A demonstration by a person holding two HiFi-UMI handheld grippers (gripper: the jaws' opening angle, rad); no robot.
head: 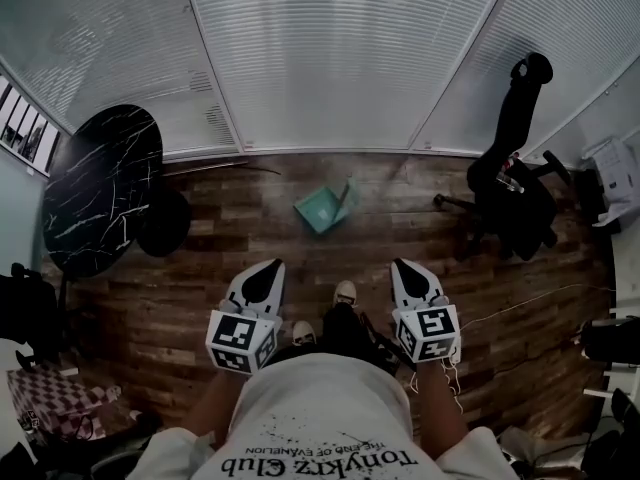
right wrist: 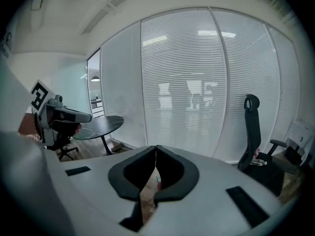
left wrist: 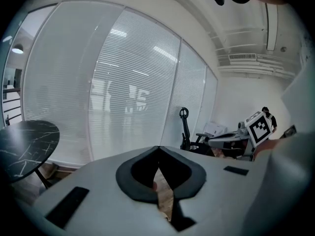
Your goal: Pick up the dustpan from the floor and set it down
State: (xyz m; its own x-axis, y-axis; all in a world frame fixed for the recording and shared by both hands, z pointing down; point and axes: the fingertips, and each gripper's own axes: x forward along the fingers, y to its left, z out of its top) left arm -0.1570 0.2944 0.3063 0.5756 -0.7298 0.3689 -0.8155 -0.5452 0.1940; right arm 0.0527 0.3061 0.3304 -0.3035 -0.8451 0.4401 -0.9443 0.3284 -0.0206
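The dustpan (head: 325, 208) lies on the wood floor (head: 250, 268) at 12 o'clock from the person, close to the blinds (head: 330, 58) and well apart from both grippers. A black table (head: 100, 183) stands at 10 o'clock and an office chair (head: 515, 183) at 2 o'clock.

The left gripper (head: 264, 270) and right gripper (head: 410, 268) are held side by side in front of the body. Each has its jaws pressed together at the tips, with nothing between them.

The dustpan looks like thin teal plastic, so it is probably light, stiff and rather slick. Its handle seems to rise at the pan's 2 o'clock edge, though it is small here and hard to make out. That handle is likely the best hold. A pinch on the thin pan wall might slip or let the pan swing. The jaws would have to open first.
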